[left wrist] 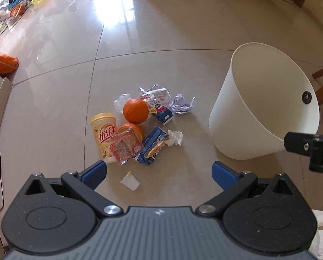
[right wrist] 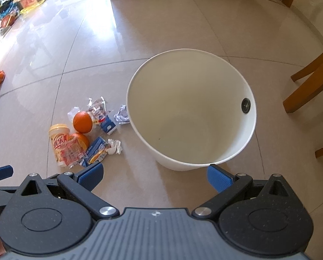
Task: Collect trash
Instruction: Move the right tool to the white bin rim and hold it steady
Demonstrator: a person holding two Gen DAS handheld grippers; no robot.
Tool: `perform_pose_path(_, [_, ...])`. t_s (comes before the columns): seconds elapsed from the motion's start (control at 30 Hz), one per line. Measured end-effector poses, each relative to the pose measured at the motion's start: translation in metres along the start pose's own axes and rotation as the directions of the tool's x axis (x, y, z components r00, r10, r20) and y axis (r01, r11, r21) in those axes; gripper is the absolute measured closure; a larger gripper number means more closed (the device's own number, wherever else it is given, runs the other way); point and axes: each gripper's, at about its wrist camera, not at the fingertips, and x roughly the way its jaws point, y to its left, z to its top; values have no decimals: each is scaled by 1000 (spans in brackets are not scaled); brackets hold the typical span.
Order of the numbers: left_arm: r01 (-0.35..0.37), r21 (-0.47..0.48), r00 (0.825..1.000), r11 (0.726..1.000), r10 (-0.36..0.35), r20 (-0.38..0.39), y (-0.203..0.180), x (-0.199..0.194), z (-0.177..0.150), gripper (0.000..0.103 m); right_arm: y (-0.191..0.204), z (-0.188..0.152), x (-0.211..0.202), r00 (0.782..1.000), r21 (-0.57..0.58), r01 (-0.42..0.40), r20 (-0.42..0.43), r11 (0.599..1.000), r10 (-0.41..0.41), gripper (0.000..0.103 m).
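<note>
Trash (left wrist: 146, 127) lies in a loose heap on the tiled floor (left wrist: 53, 99), just left of a white bin (left wrist: 263, 108) that stands upright with its mouth open and nothing visible inside. In the heap, a yellow-lidded cup (left wrist: 105, 136) lies on its side at the left edge, touching a clear red-printed wrapper (left wrist: 125, 147) that covers part of an orange (left wrist: 132, 130). A second orange (left wrist: 136, 111) sits behind it, next to crinkled plastic and a small blue-and-white carton (left wrist: 165, 117). A flattened blue carton (left wrist: 153, 147) lies at the front, with a white tissue wad (left wrist: 174, 138) touching its right end. A crumpled paper ball (left wrist: 182, 104) sits nearest the bin, and a small white cup (left wrist: 130, 181) lies alone, apart from the heap on the near side.

Left tool (left wrist: 159, 171) hangs above the floor over the near edge of the heap, its blue pads spread wide and holding nothing. Right tool (right wrist: 154, 176) is also spread wide and empty, poised over the near rim of the bin. Wooden chair legs (right wrist: 309, 86) stand to the right of the bin.
</note>
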Motion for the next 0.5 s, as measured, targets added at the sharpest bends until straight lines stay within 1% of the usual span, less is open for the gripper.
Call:
perform_pose_path(0.13, [3, 29, 1000, 1000, -3, 11, -4, 5, 3, 1, -6, 2, -3, 1000, 20, -3, 24, 1000, 2, 0])
perform_pose_path(0.37, [16, 55, 1000, 998, -17, 18, -4, 18, 6, 1, -18, 10, -7, 994, 35, 70, 87, 997, -72, 0])
perform_pose_path(0.5, [13, 54, 1000, 998, -15, 27, 1, 26, 8, 1, -25, 14, -5, 990, 40, 103, 97, 994, -107, 0])
